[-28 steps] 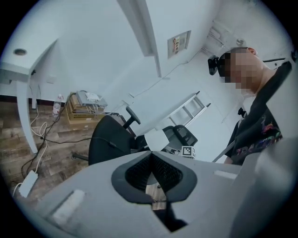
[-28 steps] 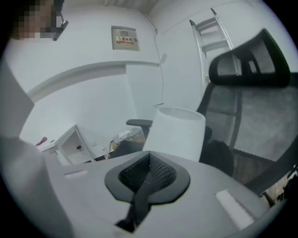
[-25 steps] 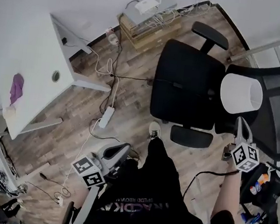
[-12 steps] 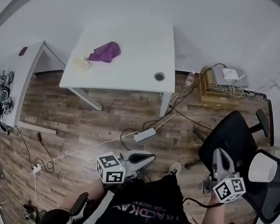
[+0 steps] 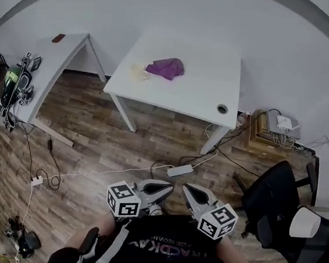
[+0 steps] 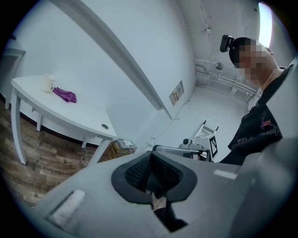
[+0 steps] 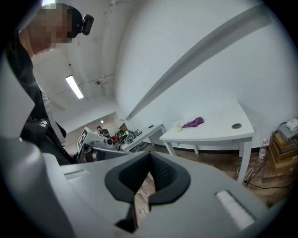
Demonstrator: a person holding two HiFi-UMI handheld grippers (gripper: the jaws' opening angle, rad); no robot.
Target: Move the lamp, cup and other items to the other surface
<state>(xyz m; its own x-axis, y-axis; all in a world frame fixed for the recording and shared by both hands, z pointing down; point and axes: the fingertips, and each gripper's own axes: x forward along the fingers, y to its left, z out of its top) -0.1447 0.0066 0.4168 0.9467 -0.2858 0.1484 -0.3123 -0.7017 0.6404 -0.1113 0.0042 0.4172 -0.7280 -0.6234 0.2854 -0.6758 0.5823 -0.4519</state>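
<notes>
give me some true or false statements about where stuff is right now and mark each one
1. The purple cloth lies on the white table. True.
2. The right hand-held gripper holds the lamp. False: its jaws are together on nothing, and the white lampshade is over by the black chair at the right.
3. The left hand-held gripper is shut and empty. True.
4. The power strip sits on the table. False: it lies on the wooden floor.
5. A pale cup stands beside the purple cloth. True.
</notes>
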